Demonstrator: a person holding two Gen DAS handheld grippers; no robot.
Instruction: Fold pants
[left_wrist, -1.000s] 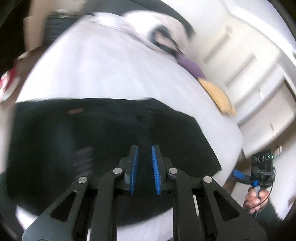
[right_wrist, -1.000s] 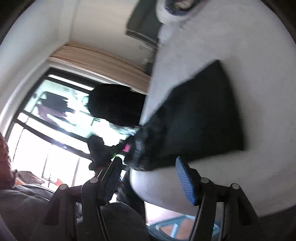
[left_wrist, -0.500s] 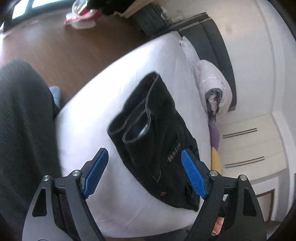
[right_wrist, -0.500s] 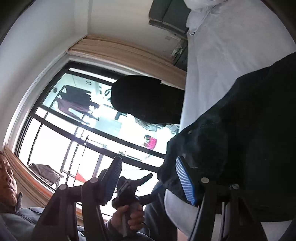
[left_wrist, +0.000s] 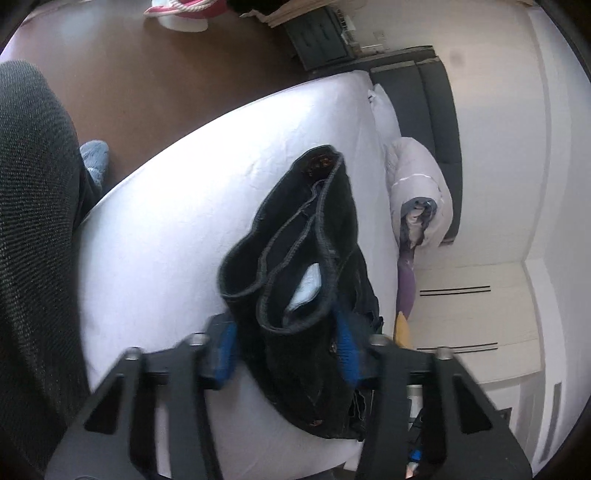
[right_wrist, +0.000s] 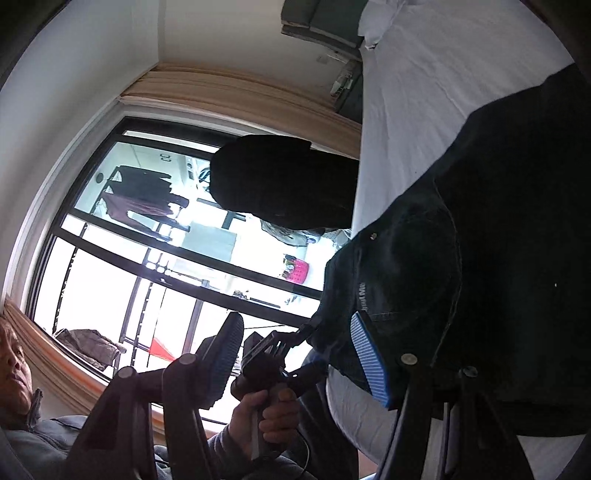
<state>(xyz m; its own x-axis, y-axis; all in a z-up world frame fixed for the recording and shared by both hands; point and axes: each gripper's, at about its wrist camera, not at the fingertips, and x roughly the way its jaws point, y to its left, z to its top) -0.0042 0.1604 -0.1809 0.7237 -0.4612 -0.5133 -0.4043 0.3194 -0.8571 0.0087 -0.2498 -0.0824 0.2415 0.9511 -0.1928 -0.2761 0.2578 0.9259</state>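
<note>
Left wrist view: black pants (left_wrist: 306, 258) on bed (left_wrist: 177, 206), hems at 12 o'clock between my spread left gripper (left_wrist: 286, 345); I should pinch both layers squarely.

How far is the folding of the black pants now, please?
Done: the black pants lie on the white bed in a compact bundle, hems stacked near the left gripper. In hand: that gripper is open, straddling the hem end, closing nothing. The right gripper is open too, one pad beside the waist area. Left: grip and make the final fold, then neaten.
</note>
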